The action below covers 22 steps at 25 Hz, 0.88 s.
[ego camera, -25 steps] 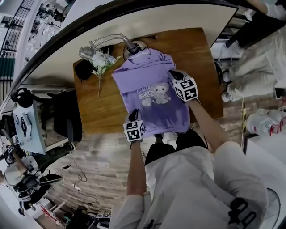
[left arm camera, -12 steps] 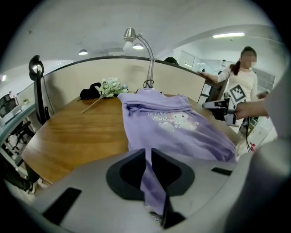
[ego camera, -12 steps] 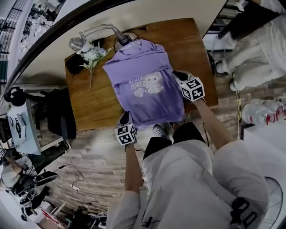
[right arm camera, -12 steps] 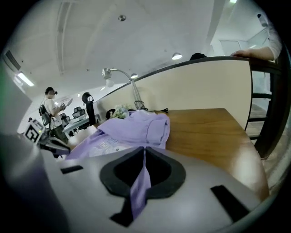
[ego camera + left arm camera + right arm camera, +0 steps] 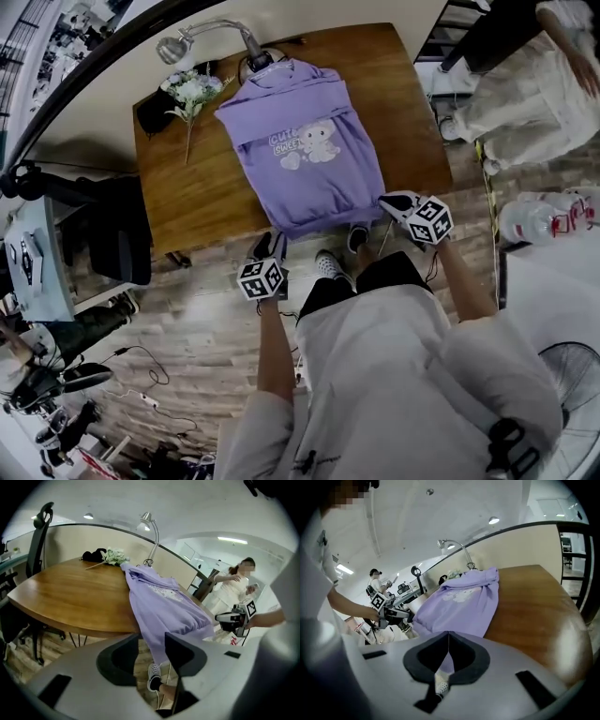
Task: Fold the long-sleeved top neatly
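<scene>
The left gripper (image 5: 152, 641) is held just off the near edge of the table (image 5: 192, 197) with its jaws spread wide, having just been opening. The hanging hem corner of the top (image 5: 309, 178) is seen in the gap between them but is pressed by neither pad. The right gripper (image 5: 448, 637) is held beside the hem's other corner with its jaws shut together and no cloth pinched, while the top is laid flat on the table, print up, its hem draped over the near edge.
</scene>
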### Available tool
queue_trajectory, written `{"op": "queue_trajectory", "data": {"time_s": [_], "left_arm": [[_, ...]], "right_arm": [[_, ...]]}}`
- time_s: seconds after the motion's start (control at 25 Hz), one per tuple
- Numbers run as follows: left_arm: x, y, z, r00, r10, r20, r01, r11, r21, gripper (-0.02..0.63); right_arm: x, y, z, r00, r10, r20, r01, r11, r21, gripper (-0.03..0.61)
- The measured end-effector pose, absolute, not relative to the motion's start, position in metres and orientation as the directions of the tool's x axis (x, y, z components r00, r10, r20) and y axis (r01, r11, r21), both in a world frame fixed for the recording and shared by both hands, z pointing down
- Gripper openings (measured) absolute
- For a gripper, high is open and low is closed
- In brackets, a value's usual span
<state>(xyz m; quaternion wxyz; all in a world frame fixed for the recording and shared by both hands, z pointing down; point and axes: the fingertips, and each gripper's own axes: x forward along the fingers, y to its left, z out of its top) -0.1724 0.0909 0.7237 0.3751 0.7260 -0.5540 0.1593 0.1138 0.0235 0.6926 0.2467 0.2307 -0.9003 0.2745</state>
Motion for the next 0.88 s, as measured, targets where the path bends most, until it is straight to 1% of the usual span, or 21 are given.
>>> {"op": "queue_trajectory", "data": {"time_s": [0.04, 0.08, 0.12, 0.16, 0.28, 0.36, 0.52, 0.56, 0.6, 0.64, 0.72, 0.88], "left_arm": [[-0.169, 0.096, 0.727, 0.358, -0.675, 0.646, -0.916, -0.119, 0.383, 0.173], [-0.166, 0.101, 0.731, 0.381, -0.663, 0.645, -0.907, -0.132, 0.4, 0.185], [-0.163, 0.105, 0.735, 0.405, -0.65, 0.643, -0.896, -0.142, 0.42, 0.194], [-0.16, 0.107, 0.741, 0.429, -0.637, 0.64, -0.883, -0.147, 0.445, 0.201], [-0.157, 0.108, 0.755, 0.469, -0.636, 0.613, -0.843, -0.115, 0.525, 0.202], [-0.157, 0.107, 0.761, 0.471, -0.649, 0.598, -0.828, -0.091, 0.554, 0.202], [-0.147, 0.102, 0.77, 0.512, -0.623, 0.591, -0.818, -0.144, 0.557, 0.202], [-0.144, 0.103, 0.771, 0.527, -0.611, 0.591, -0.816, -0.17, 0.552, 0.2], [-0.14, 0.106, 0.771, 0.542, -0.599, 0.59, -0.814, -0.2, 0.545, 0.159], [-0.138, 0.108, 0.77, 0.554, -0.59, 0.587, -0.812, -0.227, 0.538, 0.082], [-0.137, 0.111, 0.763, 0.566, -0.592, 0.574, -0.808, -0.262, 0.528, 0.055], [-0.147, 0.123, 0.743, 0.561, -0.623, 0.545, -0.816, -0.305, 0.491, 0.049]], "right_arm": [[0.118, 0.034, 0.7, -0.765, -0.27, 0.584, -0.561, 0.726, -0.399, 0.016], [0.122, 0.043, 0.709, -0.757, -0.265, 0.597, -0.576, 0.701, -0.42, 0.037], [0.127, 0.049, 0.717, -0.75, -0.266, 0.606, -0.595, 0.673, -0.44, 0.077], [0.131, 0.053, 0.724, -0.741, -0.277, 0.612, -0.617, 0.641, -0.457, 0.103], [0.141, 0.052, 0.742, -0.731, -0.319, 0.603, -0.663, 0.54, -0.519, 0.138], [0.139, 0.052, 0.751, -0.751, -0.302, 0.587, -0.651, 0.483, -0.585, 0.194], [0.129, 0.05, 0.755, -0.786, -0.291, 0.545, -0.617, 0.409, -0.672, 0.222], [0.126, 0.053, 0.756, -0.791, -0.284, 0.541, -0.61, 0.412, -0.676, 0.207], [0.124, 0.055, 0.757, -0.794, -0.278, 0.54, -0.606, 0.423, -0.674, 0.162], [0.123, 0.057, 0.757, -0.796, -0.276, 0.538, -0.603, 0.438, -0.667, 0.108], [0.123, 0.057, 0.75, -0.806, -0.28, 0.521, -0.588, 0.472, -0.657, 0.025], [0.13, 0.062, 0.728, -0.827, -0.307, 0.471, -0.56, 0.523, -0.643, 0.025]]}}
